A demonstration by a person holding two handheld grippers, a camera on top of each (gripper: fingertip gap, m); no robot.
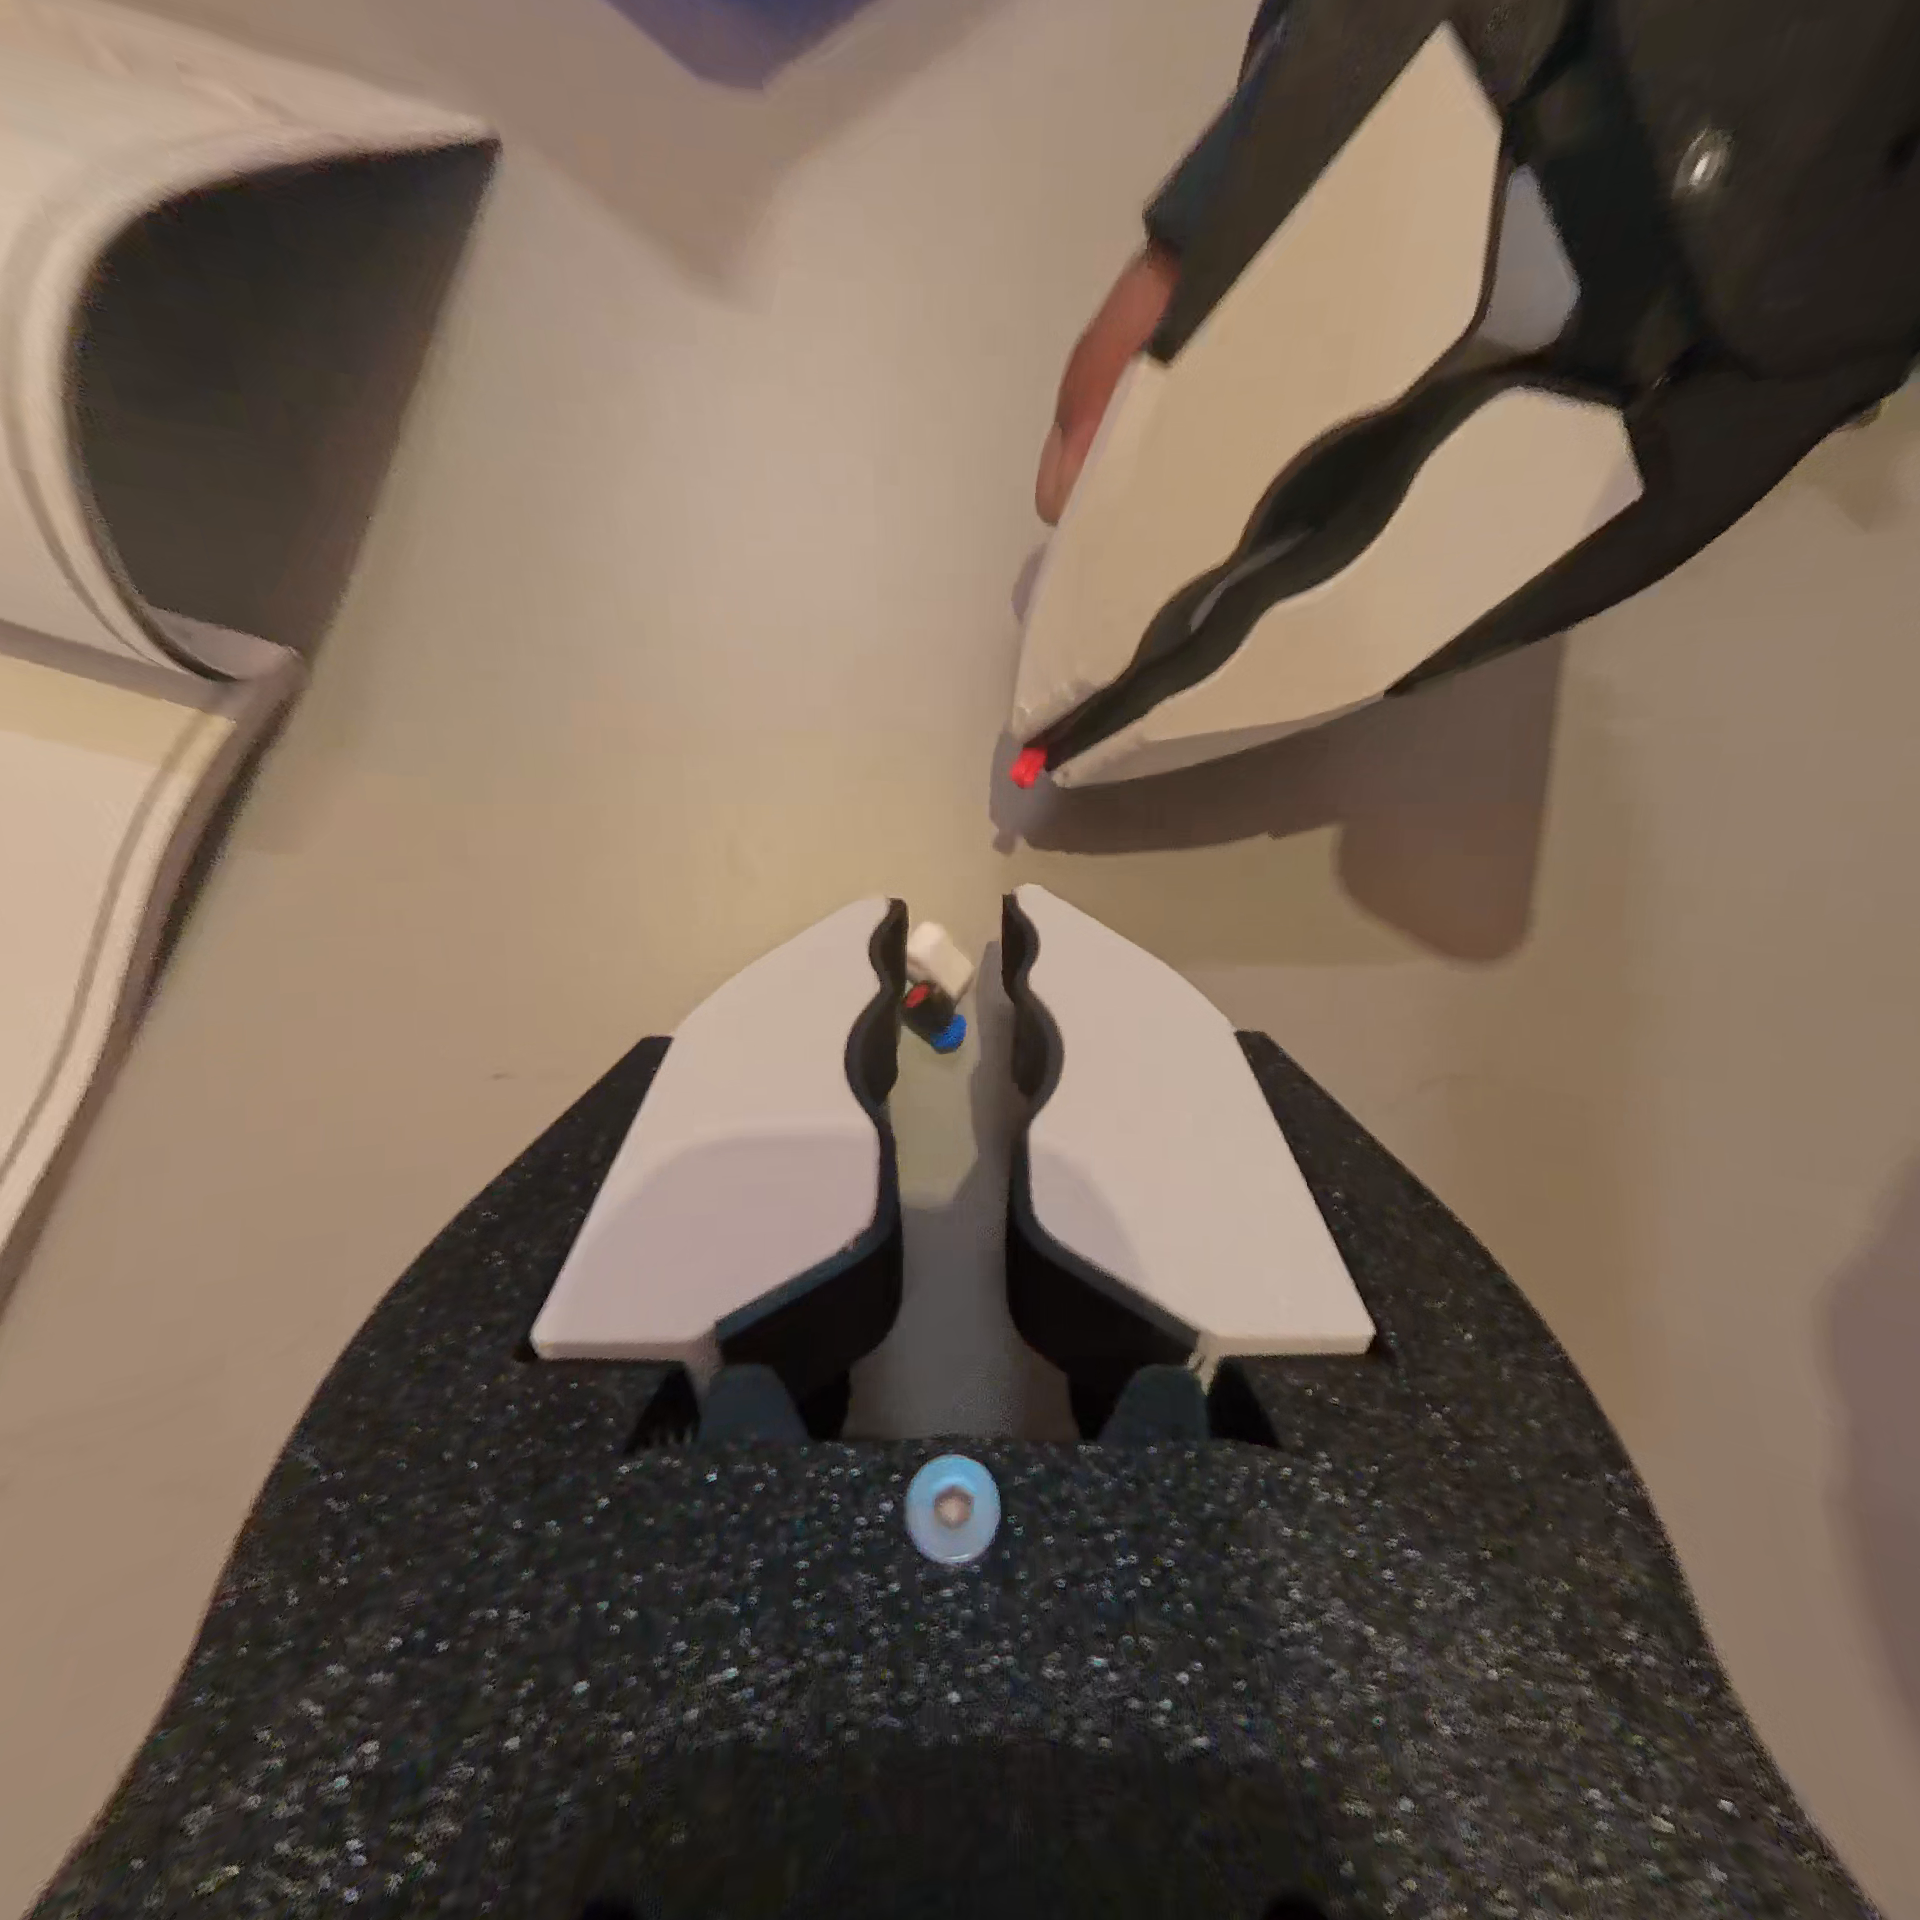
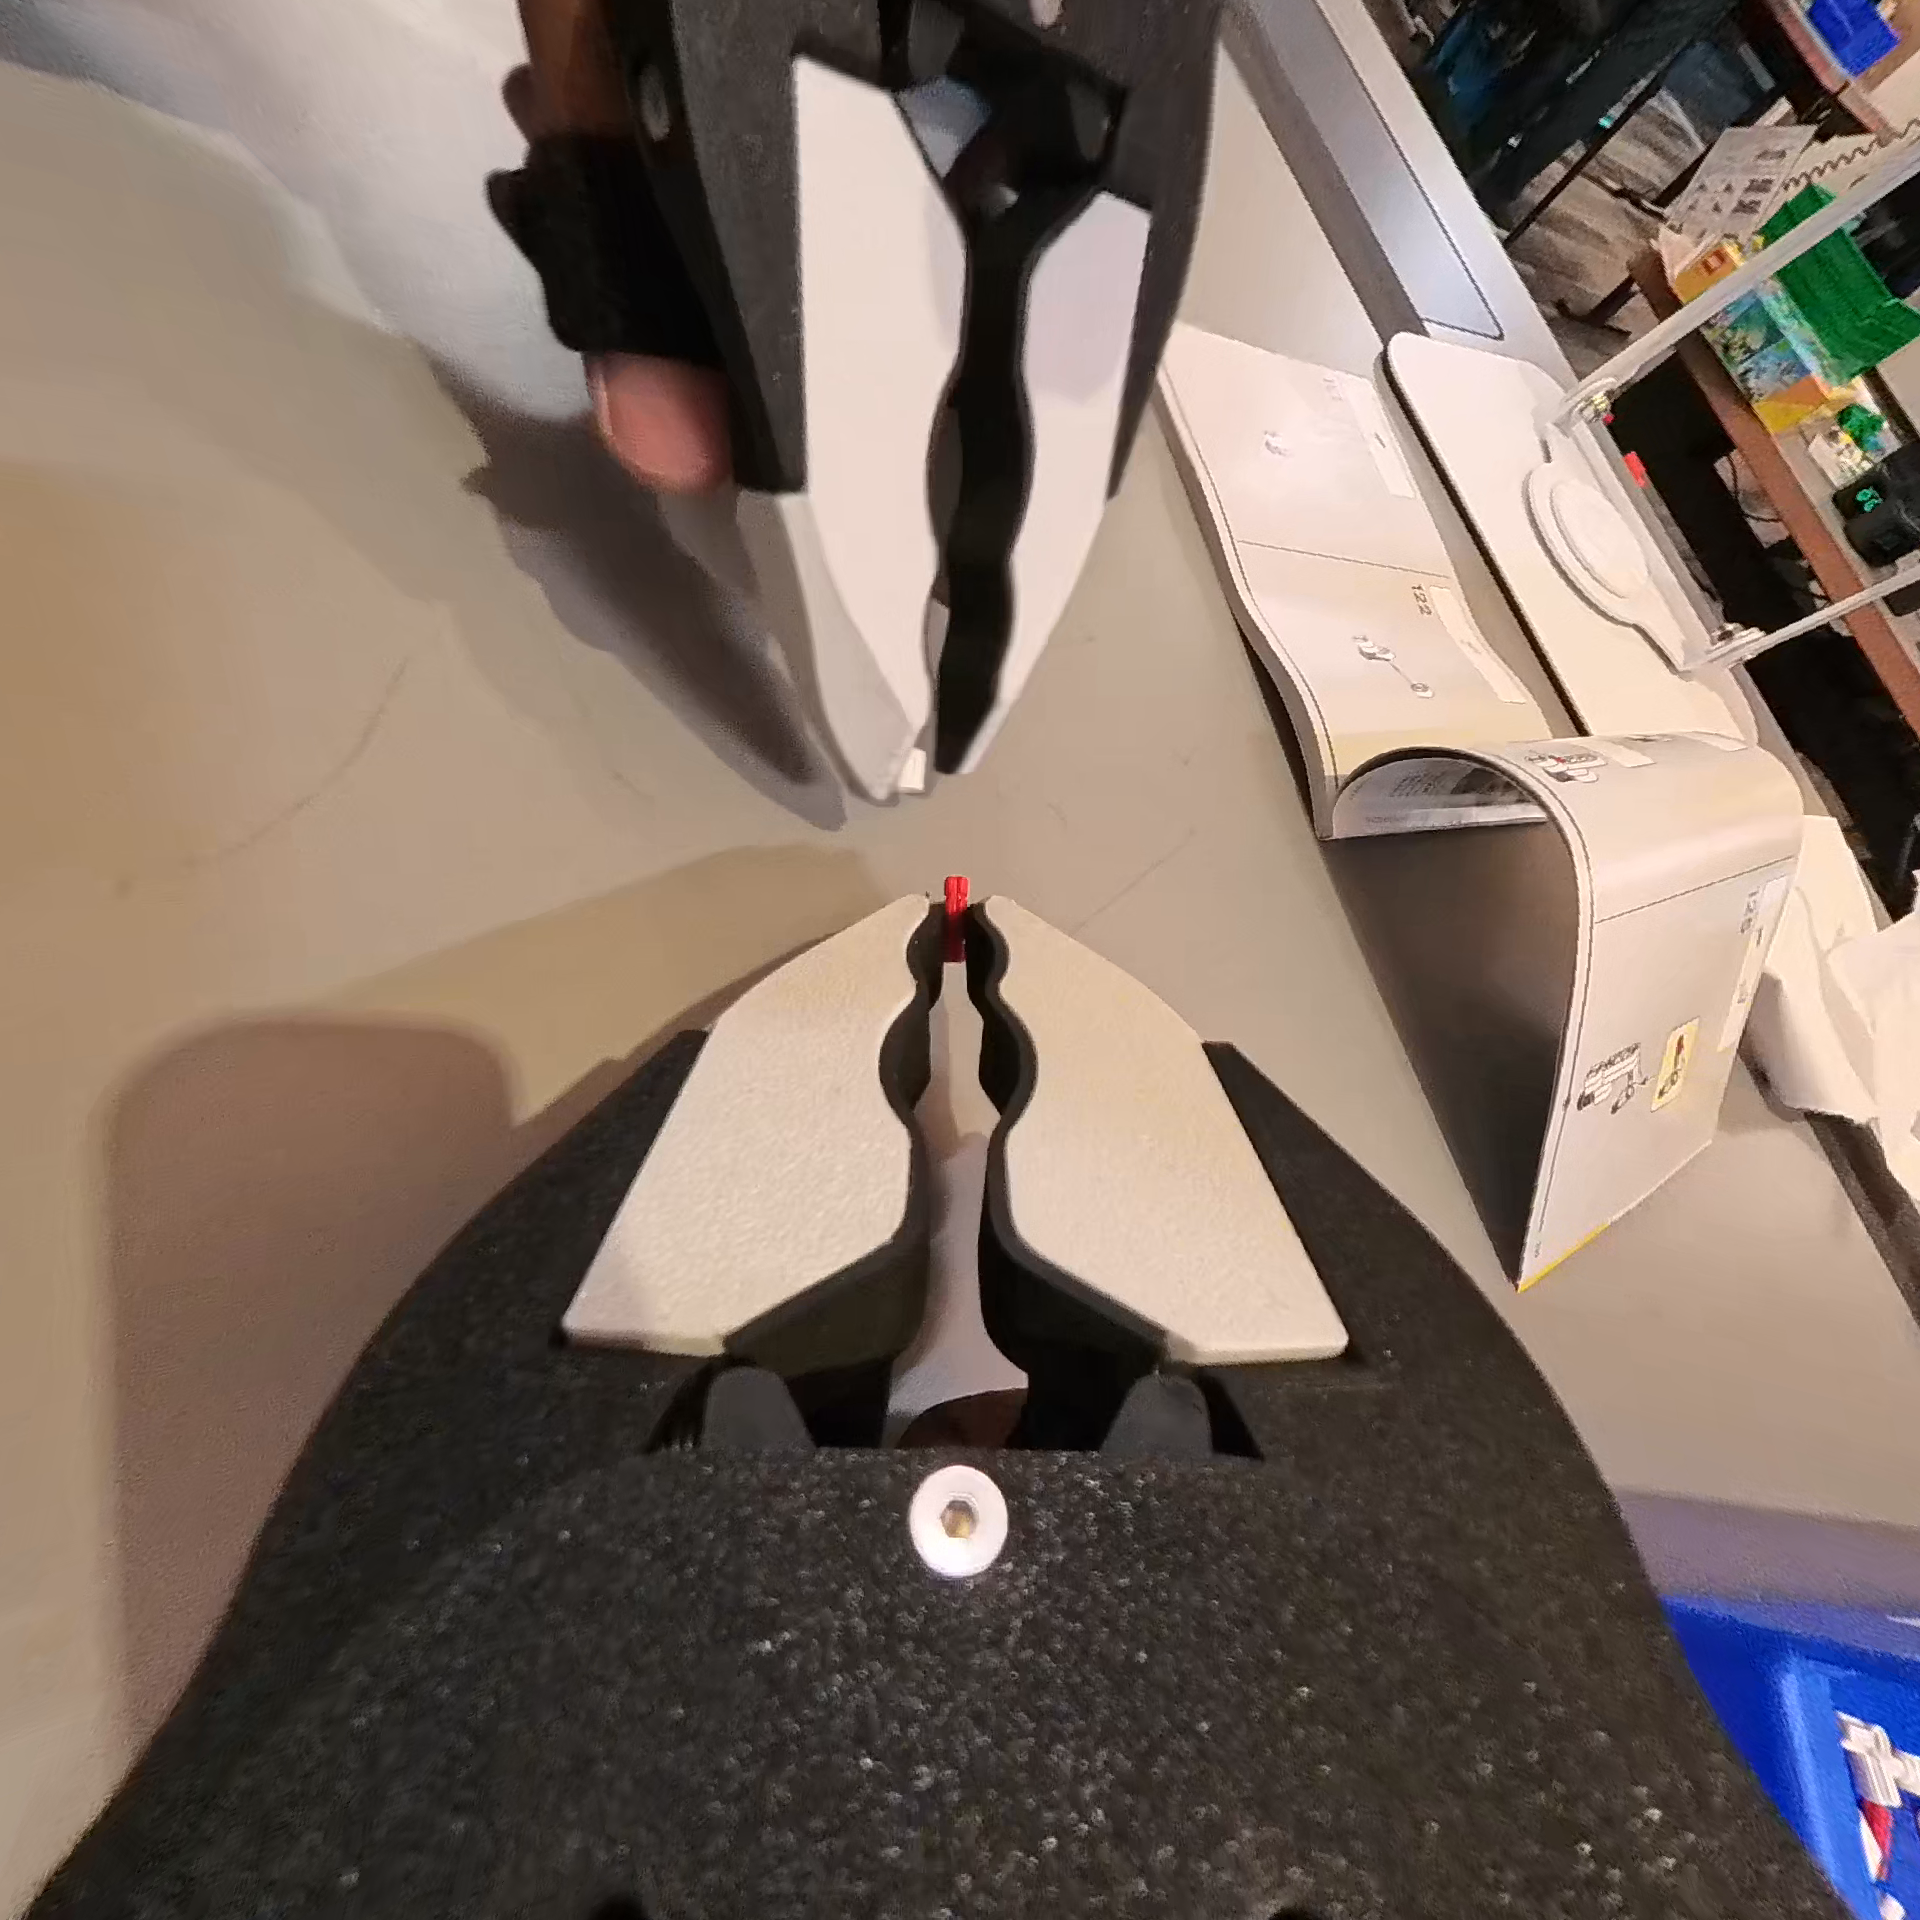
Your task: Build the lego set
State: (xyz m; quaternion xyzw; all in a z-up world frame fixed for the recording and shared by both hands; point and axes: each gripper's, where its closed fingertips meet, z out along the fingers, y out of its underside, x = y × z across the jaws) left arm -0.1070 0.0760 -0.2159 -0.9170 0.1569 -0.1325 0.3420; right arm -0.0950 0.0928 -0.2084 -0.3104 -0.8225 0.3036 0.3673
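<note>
Right gripper (image 2: pixel 954 914) clenched on a small red peg (image 2: pixel 954 920), pads pressing both sides, tip of peg poking out past the fingertips. Left gripper (image 1: pixel 948 920) released: jaws apart, a small white-black piece (image 1: pixel 935 982) with red and blue bits sits between them, against the left pad, clear of the right one. Both hover over the beige table (image 1: pixel 623 727), tips facing each other, near. Open booklet (image 2: pixel 1455 644) lies far right.
</note>
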